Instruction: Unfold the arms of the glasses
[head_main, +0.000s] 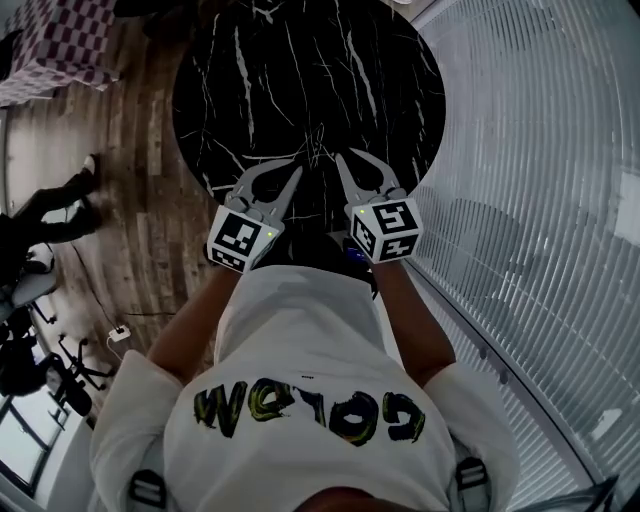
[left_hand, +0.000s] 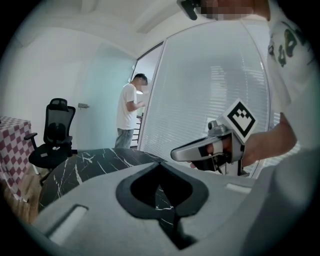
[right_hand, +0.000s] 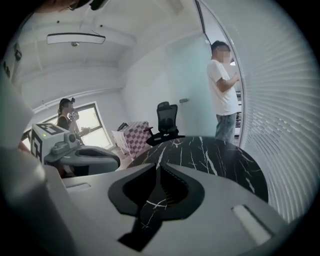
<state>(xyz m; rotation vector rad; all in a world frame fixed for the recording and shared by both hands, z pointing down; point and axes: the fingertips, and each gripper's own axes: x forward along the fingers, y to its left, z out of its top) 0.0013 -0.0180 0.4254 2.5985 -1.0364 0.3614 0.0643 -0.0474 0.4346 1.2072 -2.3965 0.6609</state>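
Note:
No glasses show in any view. In the head view both grippers hover over the near edge of a round black marble table (head_main: 300, 80), side by side and close to my body. My left gripper (head_main: 293, 168) has its tips together and holds nothing; the left gripper view shows its jaws (left_hand: 159, 163) meeting above the tabletop (left_hand: 95, 165). My right gripper (head_main: 347, 155) stands a little apart on the right. In its own view the jaws (right_hand: 157, 165) leave a narrow slit, with only the marble (right_hand: 215, 155) behind it.
A curved glass wall with blinds (head_main: 540, 200) runs along the table's right side. A person (right_hand: 222, 95) stands by it beyond the table. An office chair (right_hand: 167, 122) and a checked cloth (head_main: 60, 45) are at the far left, above wooden floor (head_main: 140, 230).

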